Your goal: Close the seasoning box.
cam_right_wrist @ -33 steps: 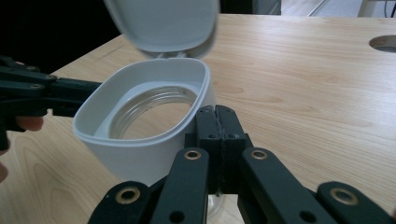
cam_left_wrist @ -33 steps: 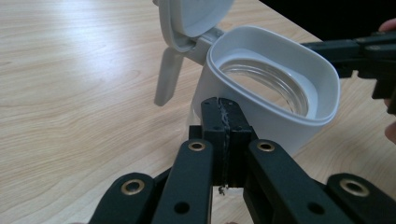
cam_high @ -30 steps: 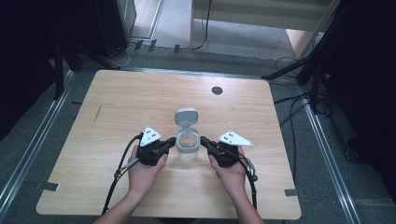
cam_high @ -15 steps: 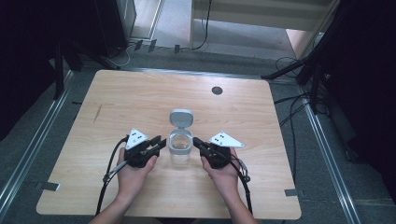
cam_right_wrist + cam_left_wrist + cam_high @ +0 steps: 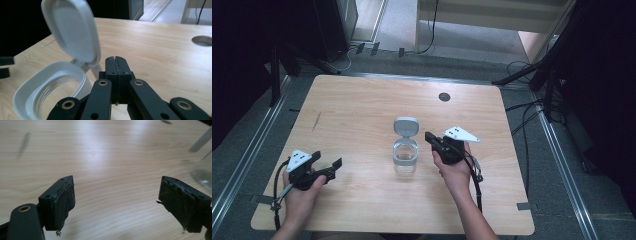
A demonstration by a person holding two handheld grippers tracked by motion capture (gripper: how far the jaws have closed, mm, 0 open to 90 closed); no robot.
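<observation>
A clear jar [image 5: 405,159] with a grey rim stands upright at the table's middle, its flip lid [image 5: 406,126] swung open toward the far side. In the right gripper view the rim [image 5: 45,82] and the raised lid [image 5: 72,30] are close at the left. My right gripper [image 5: 430,137] is shut with nothing in it, just right of the jar; its jaws [image 5: 116,60] are pressed together. My left gripper [image 5: 334,165] is open near the table's front left, well apart from the jar. Its pads [image 5: 63,202] stand wide over bare wood, the jar's glass wall [image 5: 203,170] at the far right.
The wooden table [image 5: 362,100] has a round cable hole [image 5: 444,96] at the back right. Metal rails and cables run along the floor on both sides. Bits of tape [image 5: 523,206] sit near the front edge.
My left gripper has let go of the jar, opened, and pulled back left toward the front edge. The right gripper has shifted slightly right, and the jar stands alone.
</observation>
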